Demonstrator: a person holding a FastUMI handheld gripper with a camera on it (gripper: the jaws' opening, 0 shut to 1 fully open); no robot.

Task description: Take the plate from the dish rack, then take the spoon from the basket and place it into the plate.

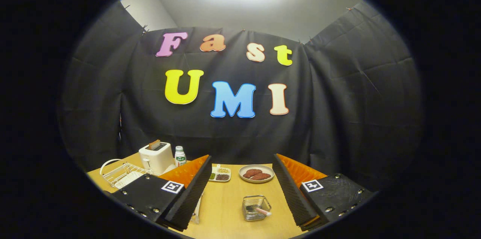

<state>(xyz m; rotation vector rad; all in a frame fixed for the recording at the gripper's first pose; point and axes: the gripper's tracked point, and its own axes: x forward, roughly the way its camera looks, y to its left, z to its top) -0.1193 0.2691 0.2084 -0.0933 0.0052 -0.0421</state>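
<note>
Wooden desk (225, 209), smooth and pale, under ribbed black tongs (240, 194) spread wide, holding nothing.
Square wire basket (256, 207) between them; white wire dish rack (122, 173) leftward.

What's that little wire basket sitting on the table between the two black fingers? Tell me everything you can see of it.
The basket is a small, boxy holder of shiny metal wire mesh, open at the top and standing upright on the bare wooden table. It sits between the open gripper fingers, nearer the right one, touching neither. Inside lies a spoon, its pale pinkish handle leaning out toward the right finger. A plate of dark patties stands beyond it.
</note>
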